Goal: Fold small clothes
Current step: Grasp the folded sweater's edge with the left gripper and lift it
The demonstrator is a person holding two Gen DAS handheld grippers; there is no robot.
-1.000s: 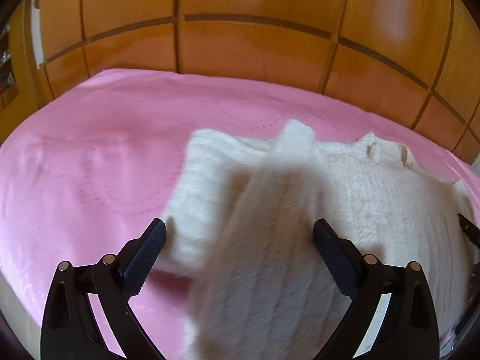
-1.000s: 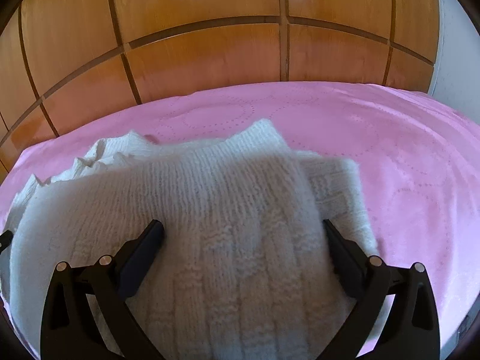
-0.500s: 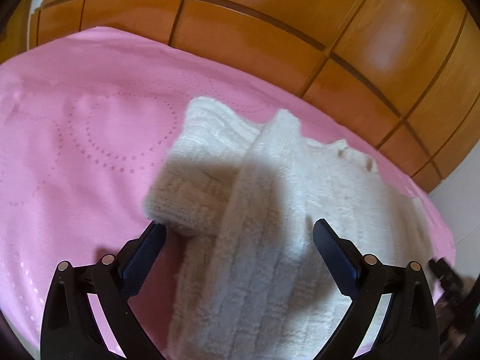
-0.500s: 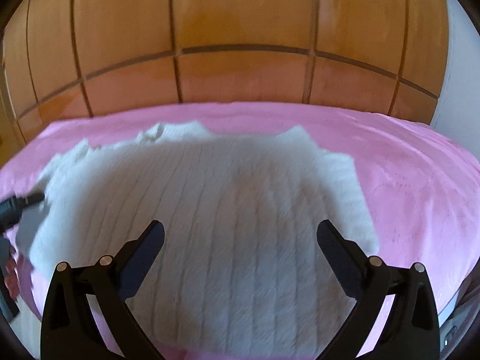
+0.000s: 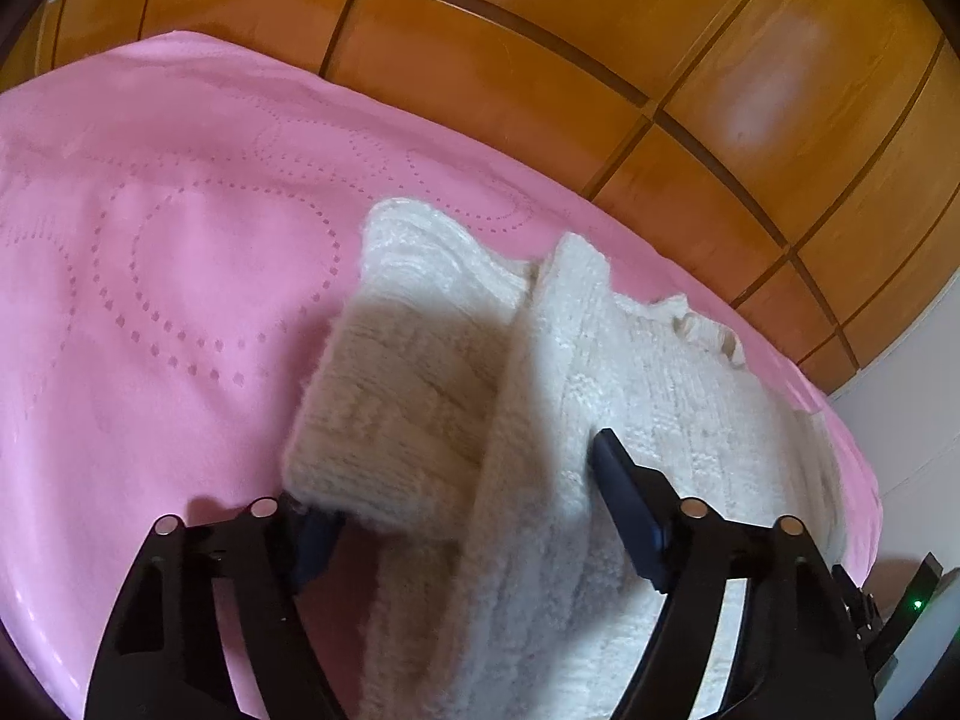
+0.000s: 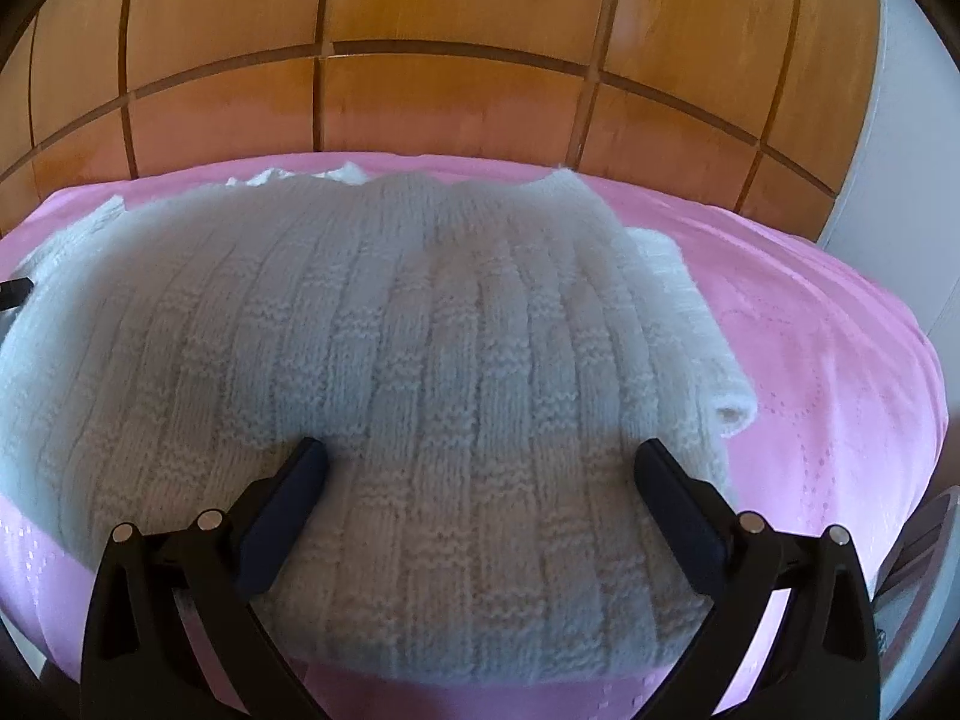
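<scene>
**Inspector:** Surface and room?

**Assistant:** A pink cover with dotted heart patterns fills the left and centre of the left wrist view; whether a bed lies beneath cannot be told. Orange-brown wood panelling with dark grooves runs across the top of both views. A pale wall stands at the right edge of the right wrist view.

**Inspector:** Containers?

**Assistant:** None seen.

**Inspector:** The garment?

**Assistant:** A cream knit sweater lies on the cover, centre of frame, with one part folded over the body; a rolled edge shows at its right side.

**Inspector:** Tongs?

**Assistant:** The left tongs have just been closing, with a thick fold of sweater between the jaws; the left pad sits tucked under the knit, the right pad against it. Whether they pinch it yet, I cannot tell. The right tongs stand wide over the sweater, holding nothing.
</scene>
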